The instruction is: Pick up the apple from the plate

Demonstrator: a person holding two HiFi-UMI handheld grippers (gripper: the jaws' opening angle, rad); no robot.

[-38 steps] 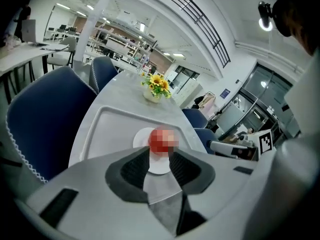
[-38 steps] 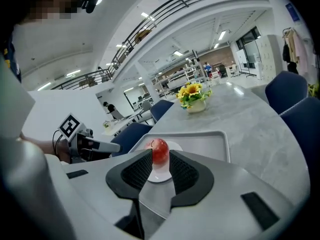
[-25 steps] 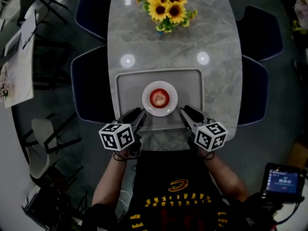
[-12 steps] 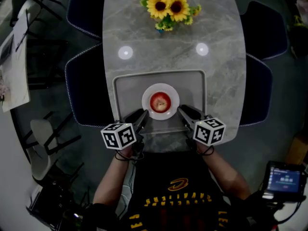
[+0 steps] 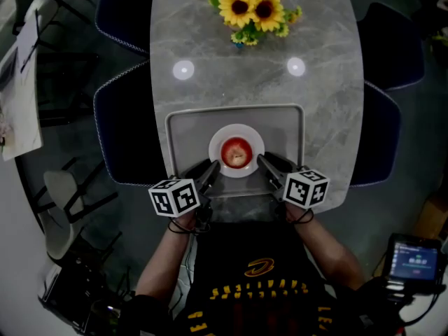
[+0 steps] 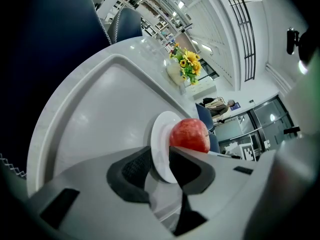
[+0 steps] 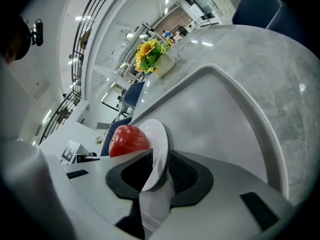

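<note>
Forearms (image 5: 162,254) come in from the near side, angled inward so that both tools slant down toward the middle of the pale grey, round-cornered tray (image 5: 189,128). On the left, the left claw (image 5: 211,168) has its tip just beside the near-left rim of the round white plate (image 5: 218,138). Its dark ribbed pads (image 6: 131,170) stand wide apart with nothing pinched, and the plate's edge shows in the gap. The apple (image 5: 236,152), red, glossy and round, sits in the middle of that plate, which lies on the tray on the marbled grey oval surface (image 5: 245,75). Further right, the right claw (image 5: 265,162) mirrors the pose at the plate's near-right rim, its jaws apart with the thin plate edge between the pads, not clamped. Sunflowers (image 5: 252,5) stand at the far end. Compared with a second ago, both claws have edged in, so their tips lie closer to the plate's rim, and the marker cubes (image 5: 173,197) have tilted a little.
</note>
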